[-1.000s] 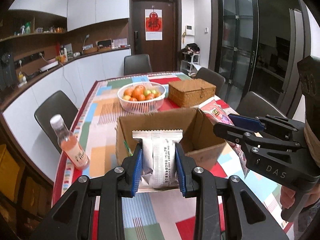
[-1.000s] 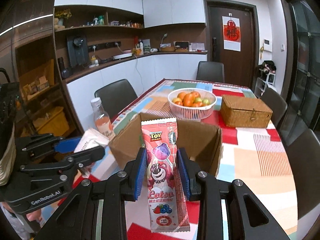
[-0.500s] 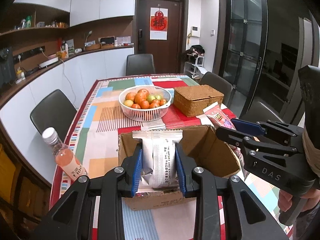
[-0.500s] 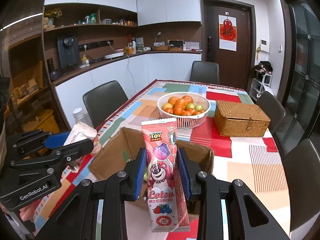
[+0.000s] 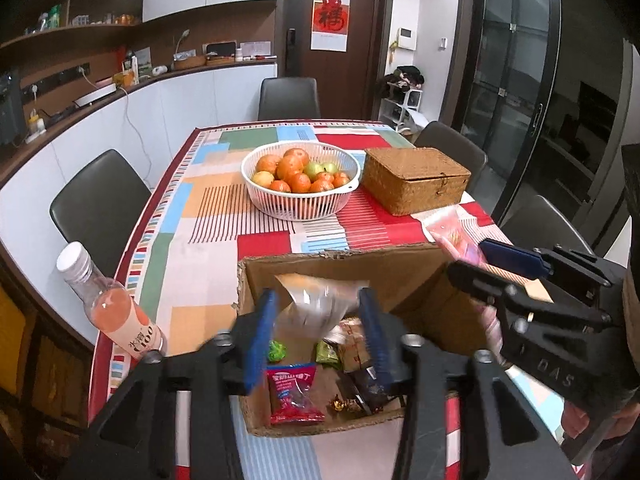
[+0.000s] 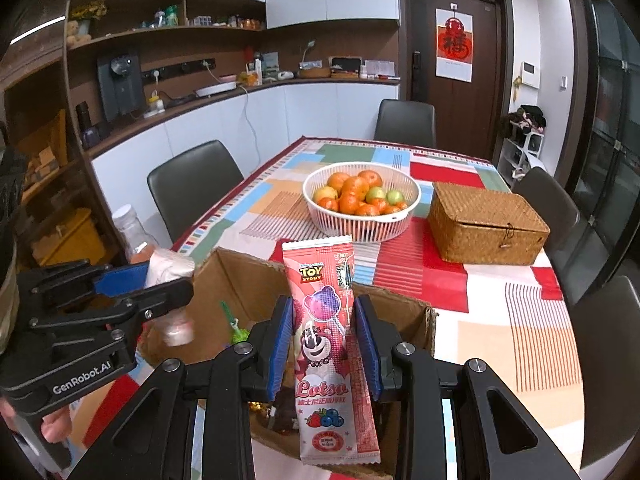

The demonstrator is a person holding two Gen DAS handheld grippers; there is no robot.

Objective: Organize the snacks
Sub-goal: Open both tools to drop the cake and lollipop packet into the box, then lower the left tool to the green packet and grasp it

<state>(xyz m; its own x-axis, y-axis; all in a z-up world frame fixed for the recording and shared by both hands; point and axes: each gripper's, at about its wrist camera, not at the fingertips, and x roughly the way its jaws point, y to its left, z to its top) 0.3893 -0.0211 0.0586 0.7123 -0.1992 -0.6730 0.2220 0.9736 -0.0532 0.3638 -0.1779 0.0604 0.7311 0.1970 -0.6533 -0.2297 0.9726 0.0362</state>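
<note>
Colourful patchwork table (image 5: 208,216) is carrying an open brown cardboard box (image 5: 340,264) below both jaws, already holding several snacks. Left gripper (image 5: 318,332), jaws parted, is letting a blurred white packet (image 5: 320,306) drop; right gripper (image 6: 322,346) is clamping a pink Lotso wrapper (image 6: 326,344), not yet placed.

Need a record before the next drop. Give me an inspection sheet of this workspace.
Surface: table under a multicoloured patchwork tablecloth.
Job's things: open brown cardboard box with wrapped snacks inside, among them a red packet; blurred clear-white snack packet over the box; pink Toy Story Lotso packet over the box's near edge.
Clutter: white slatted basket of oranges and green fruit; lidded woven wicker box; plastic bottle of pink drink.
Grippers: left gripper parted wider than the blurred packet; grip cannot be judged. Right gripper flanks the Lotso packet closely, clamping it.
Cables: white cord down the counter cabinets.
Surroundings: dark chairs, brown door with red poster, wall shelves.
</note>
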